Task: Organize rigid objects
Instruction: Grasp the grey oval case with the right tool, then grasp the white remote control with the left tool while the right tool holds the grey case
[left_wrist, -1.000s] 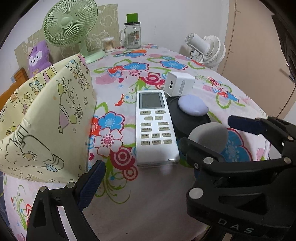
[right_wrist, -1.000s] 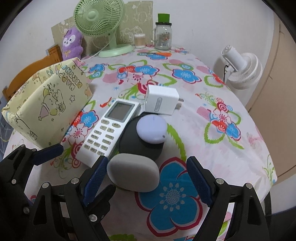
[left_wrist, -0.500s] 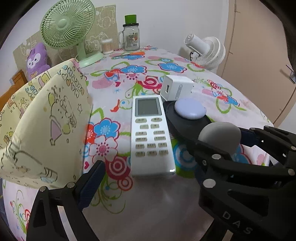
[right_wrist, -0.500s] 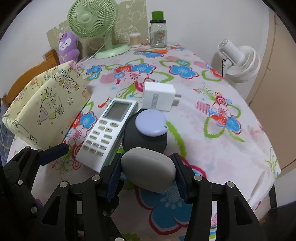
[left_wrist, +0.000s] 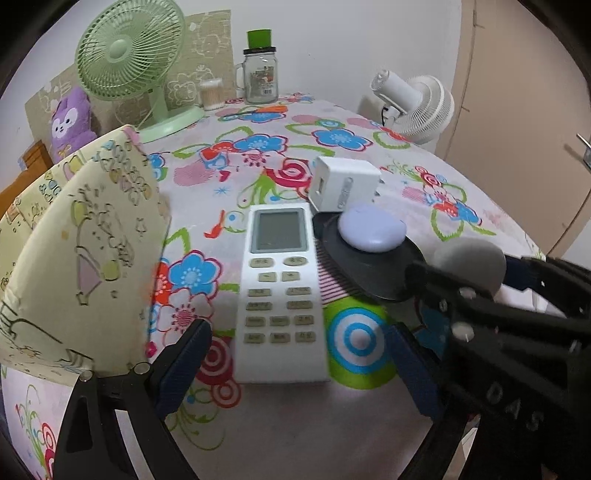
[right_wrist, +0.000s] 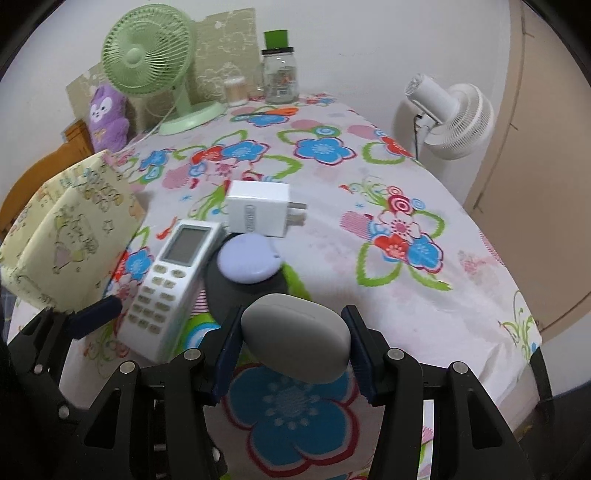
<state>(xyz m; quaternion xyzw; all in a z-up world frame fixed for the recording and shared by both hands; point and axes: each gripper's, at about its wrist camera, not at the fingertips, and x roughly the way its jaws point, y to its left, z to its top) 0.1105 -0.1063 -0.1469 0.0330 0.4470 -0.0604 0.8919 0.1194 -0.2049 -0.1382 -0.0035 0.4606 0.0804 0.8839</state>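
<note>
Right gripper (right_wrist: 291, 347) pinches the grey oval case (right_wrist: 295, 336) between its blue pads, one pad on each long side, the case filling the gap at twelve o'clock from the jaws. Left gripper (left_wrist: 295, 362) stands spread, its jaws having just been closing a little, with the white remote (left_wrist: 279, 291) lying between the fingers untouched on the flowered tablecloth (left_wrist: 369, 424) (at two o'clock sits the lilac puck (left_wrist: 371, 230)). A second ago the case lay loose between wider right jaws
</note>
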